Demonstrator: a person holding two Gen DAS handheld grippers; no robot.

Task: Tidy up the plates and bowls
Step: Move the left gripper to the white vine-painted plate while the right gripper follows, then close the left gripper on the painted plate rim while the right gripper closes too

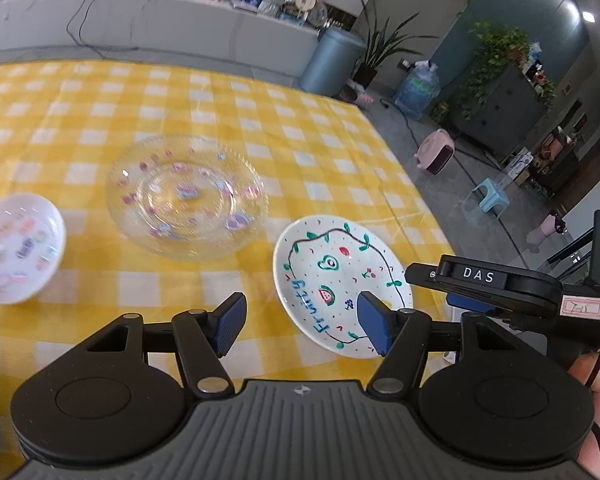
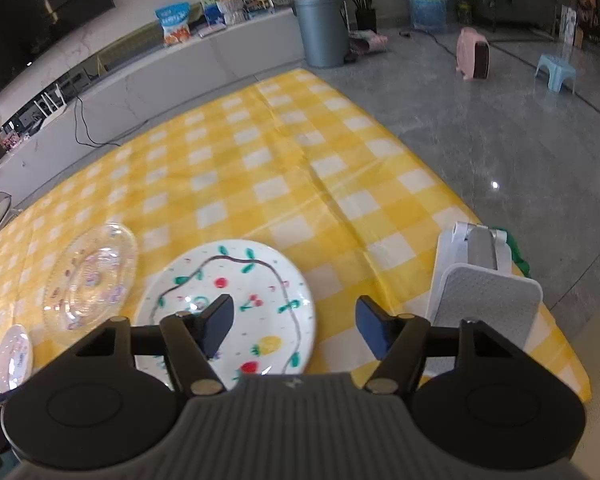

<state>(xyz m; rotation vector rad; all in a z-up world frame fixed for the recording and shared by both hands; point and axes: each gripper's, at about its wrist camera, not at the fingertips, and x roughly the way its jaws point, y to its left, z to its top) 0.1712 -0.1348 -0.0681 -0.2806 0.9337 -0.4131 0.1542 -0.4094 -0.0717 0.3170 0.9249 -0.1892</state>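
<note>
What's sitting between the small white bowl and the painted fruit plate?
The clear glass plate sits between the small white bowl and painted fruit plate, set slightly farther back; the left wrist view shows it.

Probably a home lounge; television [image 2: 40, 12], houseplants [image 1: 384, 40]

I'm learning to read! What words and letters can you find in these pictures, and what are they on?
"DAS": white letters on the right gripper's black body.
"Fruity", roughly: blue handwriting on the painted white plate.
Small label with a red border behind "DAS": handwriting too small to read.
Snack bag on the counter: print too blurred.
</note>
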